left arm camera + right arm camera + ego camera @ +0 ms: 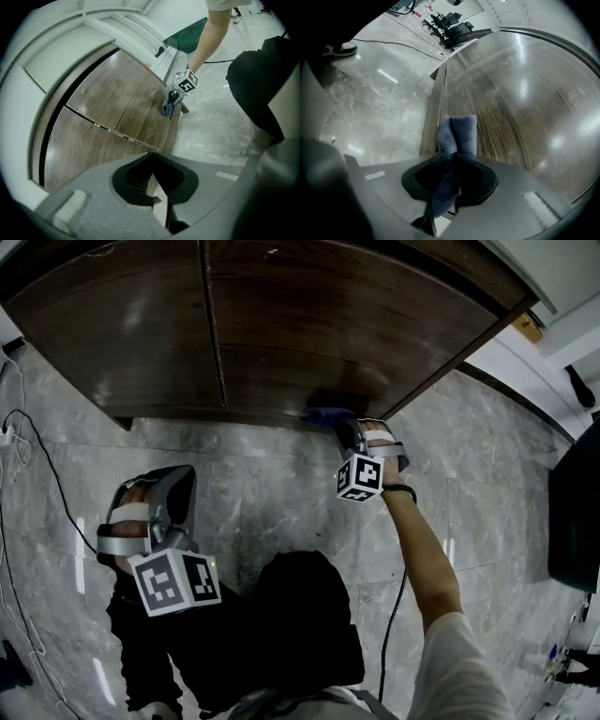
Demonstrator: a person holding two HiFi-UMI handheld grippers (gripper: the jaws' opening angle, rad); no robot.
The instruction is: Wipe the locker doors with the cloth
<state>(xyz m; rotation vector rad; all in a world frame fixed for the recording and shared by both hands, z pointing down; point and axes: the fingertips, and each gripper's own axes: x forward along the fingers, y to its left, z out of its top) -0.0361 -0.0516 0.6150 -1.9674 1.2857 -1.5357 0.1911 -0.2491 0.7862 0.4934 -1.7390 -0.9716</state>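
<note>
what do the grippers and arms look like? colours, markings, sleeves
The left gripper and right gripper are grey moulded shells. Each carries a white cube with black square markers. Pale straps wrap the left hand. The right arm has a short white sleeve and a dark wristband.

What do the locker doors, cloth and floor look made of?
Locker doors: dark wood or wood-look laminate, semi-gloss; streaky grain, soft light glare.
Cloth: blue, soft, probably microfibre; fuzzy matte nap, folds limply.
Floor: grey polished stone or marble-look tile; veining, sharp reflections, joint lines.
</note>
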